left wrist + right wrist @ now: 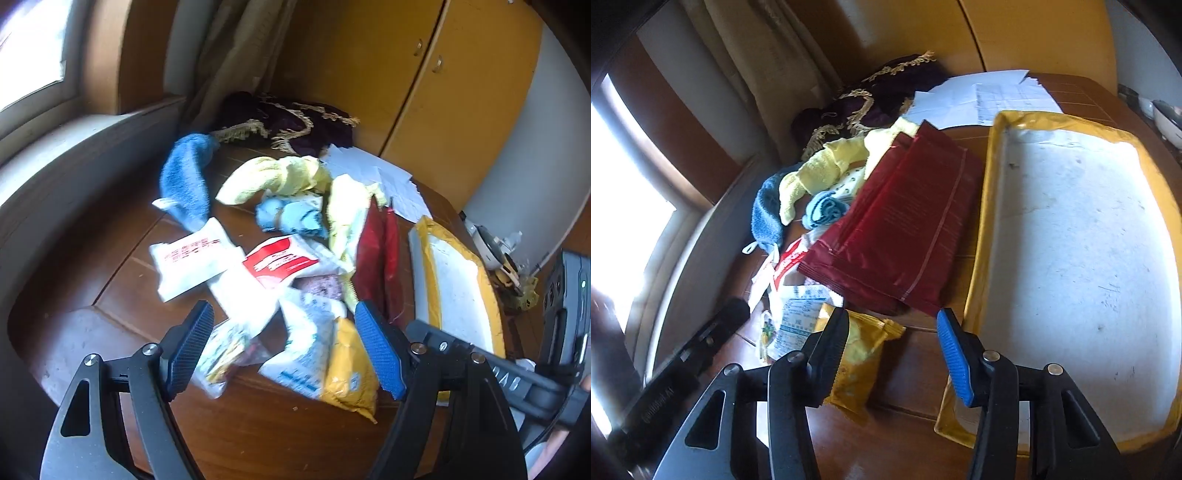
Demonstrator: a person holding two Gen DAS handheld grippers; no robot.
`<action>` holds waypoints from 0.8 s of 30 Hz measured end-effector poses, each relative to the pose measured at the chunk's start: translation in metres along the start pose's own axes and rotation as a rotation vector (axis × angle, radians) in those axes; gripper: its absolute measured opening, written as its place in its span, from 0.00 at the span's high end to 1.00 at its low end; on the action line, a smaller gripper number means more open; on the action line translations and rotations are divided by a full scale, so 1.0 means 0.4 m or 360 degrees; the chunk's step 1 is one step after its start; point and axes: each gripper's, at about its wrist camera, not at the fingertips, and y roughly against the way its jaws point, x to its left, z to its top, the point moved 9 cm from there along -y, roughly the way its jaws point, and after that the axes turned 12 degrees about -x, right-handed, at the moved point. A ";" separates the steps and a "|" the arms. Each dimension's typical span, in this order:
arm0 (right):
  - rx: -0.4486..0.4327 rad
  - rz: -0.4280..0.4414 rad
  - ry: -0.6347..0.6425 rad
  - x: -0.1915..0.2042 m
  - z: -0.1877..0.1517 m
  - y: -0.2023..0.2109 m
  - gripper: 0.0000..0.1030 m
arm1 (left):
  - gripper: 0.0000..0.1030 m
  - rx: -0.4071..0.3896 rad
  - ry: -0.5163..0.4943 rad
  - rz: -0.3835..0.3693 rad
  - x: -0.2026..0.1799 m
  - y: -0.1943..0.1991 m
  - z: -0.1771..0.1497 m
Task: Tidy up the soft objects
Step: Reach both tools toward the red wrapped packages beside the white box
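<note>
The left gripper [284, 347] hangs with jaws wide and empty over a heap of soft plastic packets [266, 280] on the brown wooden tabletop [122, 273], probably to choose one. Beyond them lie blue [186, 181] and yellow [266, 177] towels. The right gripper [892, 354] is also wide, empty; ahead of its jaws rest dark red foil pouches [905, 221], and just right the shallow yellow-rimmed tray [991, 184], likely the collecting place.
</note>
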 end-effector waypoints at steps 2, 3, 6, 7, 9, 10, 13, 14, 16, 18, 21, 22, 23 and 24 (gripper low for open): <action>-0.0005 0.0019 -0.0045 -0.008 0.006 0.009 0.47 | 0.24 0.0035 -0.0021 -0.0054 -0.027 -0.015 0.017; -0.0013 0.0058 -0.0067 -0.004 0.012 0.013 0.46 | 0.24 0.0044 -0.0038 -0.0057 -0.036 -0.022 0.027; -0.0029 0.0107 -0.0138 0.006 0.048 0.009 0.46 | 0.23 0.0017 -0.0059 -0.0067 -0.052 -0.039 0.056; -0.0027 0.0126 -0.0163 0.017 0.064 0.003 0.44 | 0.23 0.0026 -0.0053 -0.0074 -0.052 -0.044 0.062; -0.0044 0.0113 -0.0160 0.031 0.102 -0.021 0.34 | 0.23 0.0025 -0.0043 -0.0072 -0.046 -0.053 0.074; -0.0055 0.0093 -0.0152 0.031 0.115 -0.032 0.34 | 0.23 0.0025 -0.0033 -0.0070 -0.040 -0.056 0.078; -0.0039 0.0040 -0.0127 0.041 0.153 -0.086 0.34 | 0.24 0.0008 -0.0013 -0.0063 -0.023 -0.067 0.087; -0.0024 0.0026 -0.0135 0.040 0.161 -0.105 0.34 | 0.23 0.0002 0.0001 -0.0067 -0.017 -0.069 0.087; 0.0025 -0.0024 -0.0153 0.038 0.173 -0.148 0.34 | 0.24 0.0004 0.0023 -0.0071 -0.008 -0.078 0.090; 0.0060 -0.0118 -0.0126 0.026 0.176 -0.181 0.35 | 0.24 0.0001 0.0030 -0.0074 -0.003 -0.085 0.094; 0.0050 -0.0194 -0.0091 0.004 0.172 -0.181 0.37 | 0.24 -0.0009 0.0030 -0.0080 0.005 -0.089 0.099; 0.0045 -0.0225 -0.0068 -0.004 0.169 -0.176 0.38 | 0.24 -0.0012 0.0035 -0.0084 0.007 -0.091 0.101; 0.0040 -0.0230 -0.0052 -0.009 0.167 -0.171 0.43 | 0.24 -0.0012 0.0043 -0.0089 0.008 -0.093 0.101; 0.0049 -0.0251 -0.0032 -0.015 0.164 -0.166 0.49 | 0.24 -0.0008 0.0051 -0.0094 0.008 -0.098 0.101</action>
